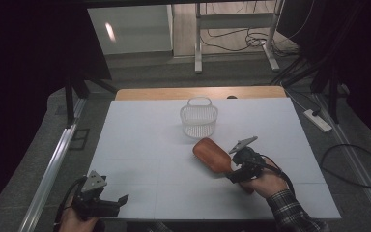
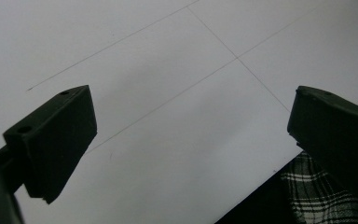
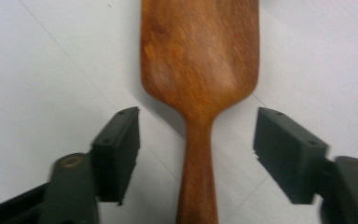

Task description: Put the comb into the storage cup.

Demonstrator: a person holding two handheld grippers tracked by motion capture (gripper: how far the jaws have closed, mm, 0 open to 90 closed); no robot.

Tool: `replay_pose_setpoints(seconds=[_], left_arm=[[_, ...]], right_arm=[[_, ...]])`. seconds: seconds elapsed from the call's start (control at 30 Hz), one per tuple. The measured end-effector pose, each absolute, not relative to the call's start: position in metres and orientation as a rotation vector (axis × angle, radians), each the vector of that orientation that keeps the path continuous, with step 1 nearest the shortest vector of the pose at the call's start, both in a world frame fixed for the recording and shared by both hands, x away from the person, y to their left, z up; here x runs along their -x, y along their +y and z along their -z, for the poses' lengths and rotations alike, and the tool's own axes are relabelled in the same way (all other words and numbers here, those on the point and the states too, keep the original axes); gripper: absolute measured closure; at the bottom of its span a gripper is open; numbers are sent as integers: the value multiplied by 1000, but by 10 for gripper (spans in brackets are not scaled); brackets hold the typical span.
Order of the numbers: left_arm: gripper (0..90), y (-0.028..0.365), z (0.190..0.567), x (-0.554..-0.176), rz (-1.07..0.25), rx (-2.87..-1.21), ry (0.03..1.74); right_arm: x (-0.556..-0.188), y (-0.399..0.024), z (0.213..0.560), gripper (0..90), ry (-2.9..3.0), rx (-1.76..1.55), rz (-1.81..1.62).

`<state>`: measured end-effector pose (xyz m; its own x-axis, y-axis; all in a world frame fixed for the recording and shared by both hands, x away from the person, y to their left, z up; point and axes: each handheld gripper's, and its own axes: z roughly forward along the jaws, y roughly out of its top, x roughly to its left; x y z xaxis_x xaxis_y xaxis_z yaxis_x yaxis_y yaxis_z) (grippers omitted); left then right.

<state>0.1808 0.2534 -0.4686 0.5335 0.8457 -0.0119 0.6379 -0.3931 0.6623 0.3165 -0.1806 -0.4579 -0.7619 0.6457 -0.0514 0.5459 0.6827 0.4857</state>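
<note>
A brown wooden paddle hairbrush (image 1: 212, 154) lies back-up on the white tabletop (image 1: 140, 145), right of centre, its handle toward the person. My right gripper (image 1: 233, 170) straddles that handle. In the right gripper view the handle of the brush (image 3: 199, 56) runs up between the jaws of the right gripper (image 3: 196, 149), which stand apart on either side with a gap to the wood. My left gripper (image 1: 118, 203) rests at the front left corner. In its own view the left gripper (image 2: 191, 135) is open over bare white surface.
A white mesh basket (image 1: 199, 118) with a handle stands upright just behind the brush. The table's wooden back edge (image 1: 174, 93) shows beyond the white sheet. A metal rail (image 1: 53, 164) runs along the left, and cables and a power strip (image 1: 319, 121) lie on the floor at right.
</note>
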Motion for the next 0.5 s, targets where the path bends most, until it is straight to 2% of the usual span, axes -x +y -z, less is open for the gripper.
replay_pose_setpoints(seconds=[0.2, 0.4, 0.5], left_arm=[[20, 253, 469, -181, -439, -2161, 1197], [20, 253, 469, -181, -440, -2165, 1196], [20, 252, 469, -181, -442, -2167, 1196]], right_arm=[[-322, -186, 460, 173, 2681, -984, -671], [-327, -189, 462, 10, 2659, -1007, -695], [-328, -189, 464, 0, 2660, -991, -712]])
